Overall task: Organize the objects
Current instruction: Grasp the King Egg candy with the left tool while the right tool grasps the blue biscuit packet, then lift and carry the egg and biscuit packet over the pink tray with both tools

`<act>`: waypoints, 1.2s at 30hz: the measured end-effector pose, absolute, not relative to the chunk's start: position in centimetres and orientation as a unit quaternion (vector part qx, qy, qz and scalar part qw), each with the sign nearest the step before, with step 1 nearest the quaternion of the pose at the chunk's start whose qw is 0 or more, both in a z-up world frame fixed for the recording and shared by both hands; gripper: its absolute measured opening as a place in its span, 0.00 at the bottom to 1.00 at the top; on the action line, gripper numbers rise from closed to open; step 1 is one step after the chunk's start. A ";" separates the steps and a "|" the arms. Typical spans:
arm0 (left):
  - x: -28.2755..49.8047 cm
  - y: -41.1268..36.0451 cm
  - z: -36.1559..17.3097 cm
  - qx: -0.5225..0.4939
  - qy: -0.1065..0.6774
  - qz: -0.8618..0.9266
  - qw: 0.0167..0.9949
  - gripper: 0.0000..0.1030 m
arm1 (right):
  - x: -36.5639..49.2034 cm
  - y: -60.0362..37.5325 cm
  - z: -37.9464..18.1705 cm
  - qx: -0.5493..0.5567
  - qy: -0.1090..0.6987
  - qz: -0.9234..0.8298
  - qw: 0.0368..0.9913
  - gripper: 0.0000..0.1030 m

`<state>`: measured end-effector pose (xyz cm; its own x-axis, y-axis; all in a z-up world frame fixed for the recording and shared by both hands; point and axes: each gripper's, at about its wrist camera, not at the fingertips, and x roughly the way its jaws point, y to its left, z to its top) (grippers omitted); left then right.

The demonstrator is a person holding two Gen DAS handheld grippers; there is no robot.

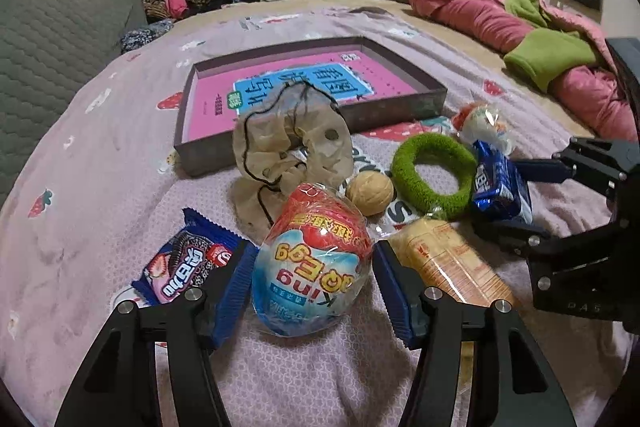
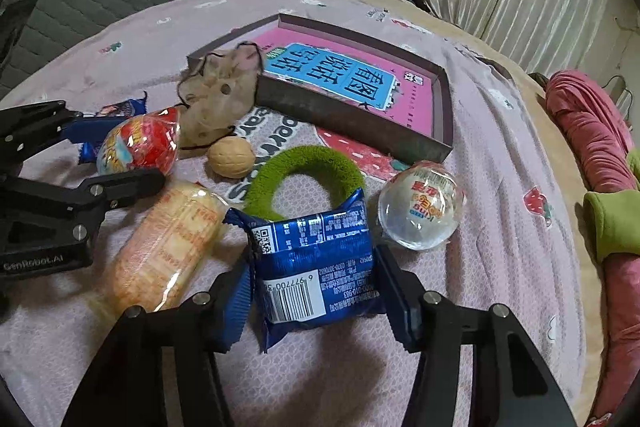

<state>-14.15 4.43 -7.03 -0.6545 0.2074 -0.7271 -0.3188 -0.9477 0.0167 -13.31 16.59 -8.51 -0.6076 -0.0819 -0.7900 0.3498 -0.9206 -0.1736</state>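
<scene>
Up close in the left wrist view, the left gripper (image 1: 314, 279) has its blue pads against both sides of the wrapped egg toy (image 1: 311, 263), just in front of the shallow box (image 1: 312, 131). Seen from the right wrist, the right gripper (image 2: 316, 291) pinches the blue snack packet (image 2: 316, 267), also in front of that box.

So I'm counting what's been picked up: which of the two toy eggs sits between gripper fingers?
The red-and-blue toy egg, between the left gripper fingers. The clear-bottomed egg lies free by the box.
</scene>
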 end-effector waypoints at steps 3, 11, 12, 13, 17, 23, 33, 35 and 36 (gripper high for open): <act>-14.0 4.2 -6.5 -0.384 0.067 0.910 0.143 0.60 | -12.8 16.5 -7.9 0.418 0.157 -0.886 0.126 0.56; -13.0 3.5 -4.5 -0.369 0.054 0.917 0.140 0.60 | -12.0 16.7 -6.0 0.403 0.132 -0.896 0.135 0.56; -12.9 3.4 -4.3 -0.367 0.053 0.918 0.139 0.60 | -11.9 16.7 -5.8 0.401 0.130 -0.897 0.136 0.56; -12.7 3.4 -4.1 -0.365 0.052 0.919 0.139 0.60 | -11.7 16.7 -5.6 0.399 0.128 -0.898 0.136 0.56; -12.0 3.4 -3.4 -0.360 0.054 0.921 0.137 0.60 | -11.1 16.6 -5.0 0.395 0.121 -0.900 0.138 0.56; -10.6 3.6 -2.3 -0.354 0.057 0.923 0.137 0.60 | -9.6 16.6 -4.1 0.387 0.105 -0.905 0.139 0.56; -8.2 3.1 0.7 -0.333 0.059 0.932 0.128 0.60 | -7.5 17.0 -1.4 0.372 0.084 -0.914 0.136 0.56; -7.8 2.7 1.5 -0.327 0.057 0.935 0.127 0.60 | -7.2 17.1 -0.7 0.368 0.081 -0.916 0.136 0.56; -7.8 2.6 1.8 -0.326 0.055 0.935 0.126 0.60 | -7.1 17.2 -0.2 0.365 0.079 -0.918 0.134 0.56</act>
